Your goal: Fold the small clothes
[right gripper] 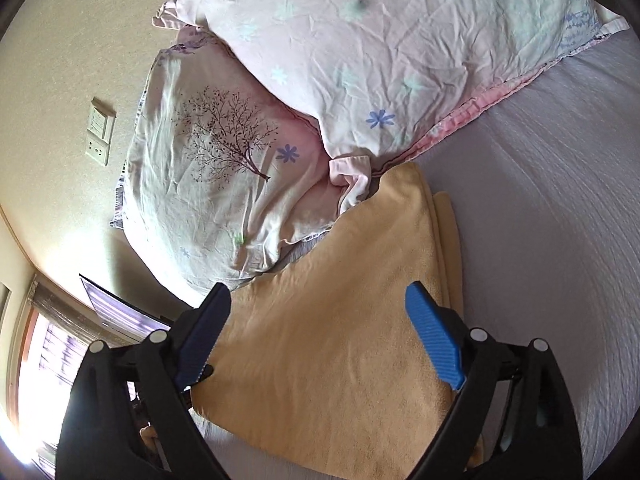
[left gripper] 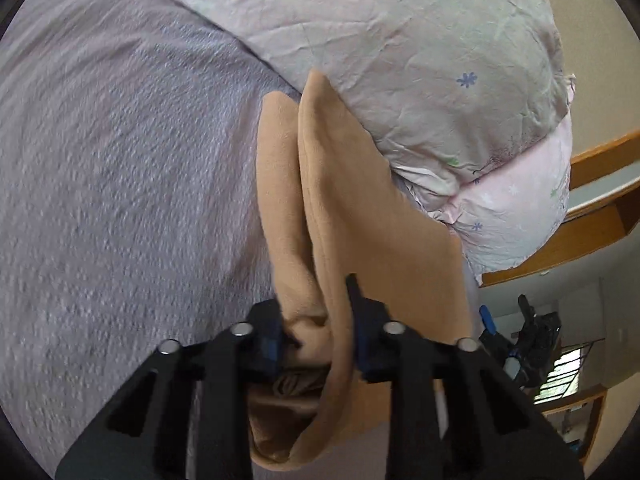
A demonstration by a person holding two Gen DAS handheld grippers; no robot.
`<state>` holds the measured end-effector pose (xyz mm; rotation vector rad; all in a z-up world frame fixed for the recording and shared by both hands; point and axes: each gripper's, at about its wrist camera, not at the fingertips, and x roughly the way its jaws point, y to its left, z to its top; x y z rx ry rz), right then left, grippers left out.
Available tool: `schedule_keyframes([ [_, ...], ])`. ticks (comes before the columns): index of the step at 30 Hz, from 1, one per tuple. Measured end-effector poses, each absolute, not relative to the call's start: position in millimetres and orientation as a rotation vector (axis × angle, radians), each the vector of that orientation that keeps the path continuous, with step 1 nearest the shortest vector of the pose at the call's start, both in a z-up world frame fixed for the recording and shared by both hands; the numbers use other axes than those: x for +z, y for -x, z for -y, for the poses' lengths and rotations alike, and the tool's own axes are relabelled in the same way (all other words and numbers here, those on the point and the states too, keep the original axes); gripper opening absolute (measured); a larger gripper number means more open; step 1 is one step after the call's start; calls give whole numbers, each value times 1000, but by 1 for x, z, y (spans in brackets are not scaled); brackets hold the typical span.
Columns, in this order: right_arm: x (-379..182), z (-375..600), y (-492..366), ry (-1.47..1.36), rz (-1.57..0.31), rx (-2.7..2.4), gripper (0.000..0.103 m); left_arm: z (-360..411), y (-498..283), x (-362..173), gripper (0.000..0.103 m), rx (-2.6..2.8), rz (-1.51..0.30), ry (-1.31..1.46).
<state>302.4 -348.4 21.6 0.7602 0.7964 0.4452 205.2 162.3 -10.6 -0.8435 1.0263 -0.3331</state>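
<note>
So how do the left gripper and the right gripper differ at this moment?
The left gripper is shut on the tan cloth, pinching a bunched fold, while the right gripper is open and holds nothing. The cloth rises between the left fingers, but lies flat under the right gripper. Both have black frames with blue finger pads.

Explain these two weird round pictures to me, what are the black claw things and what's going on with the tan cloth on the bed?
The black claws are hand-held grippers, one in each of a person's hands, each with a fisheye camera looking along its fingers. One picture is from the left gripper, shut on a bunched fold of the tan cloth. The other is from the right gripper, open and holding nothing, with the cloth between its blue pads. The cloth lies on a grey bedspread beside floral pillows. It is being folded.
</note>
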Motion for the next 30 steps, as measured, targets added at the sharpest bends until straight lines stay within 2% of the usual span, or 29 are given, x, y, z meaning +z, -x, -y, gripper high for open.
schedule_keyframes([
  [2,22,353,-297,-766,-794,455,89,-164,-207,-8,18,-340,-1001,910],
  [6,26,366,-283,-742,-759,448,89,-143,-212,34,17,-406,-930,897],
  [12,27,385,-267,-734,-731,421,90,-23,-243,100,17,-641,-881,770],
  [17,19,405,-257,-761,-730,371,90,117,-263,81,18,-847,-1013,682],
  [21,17,422,-248,-777,-751,348,90,149,-267,53,19,-1015,-1128,836],
  [22,20,424,-244,-764,-750,355,90,142,-263,59,26,-1022,-1098,829],
  [23,24,425,-240,-750,-749,369,90,130,-258,69,49,-1009,-1050,801],
  [24,27,424,-237,-740,-751,391,90,114,-252,79,63,-982,-993,775],
  [25,30,422,-234,-727,-758,417,89,99,-246,89,81,-931,-939,749],
  [30,40,389,-218,-601,-803,515,73,51,-224,100,82,-744,-892,573],
])
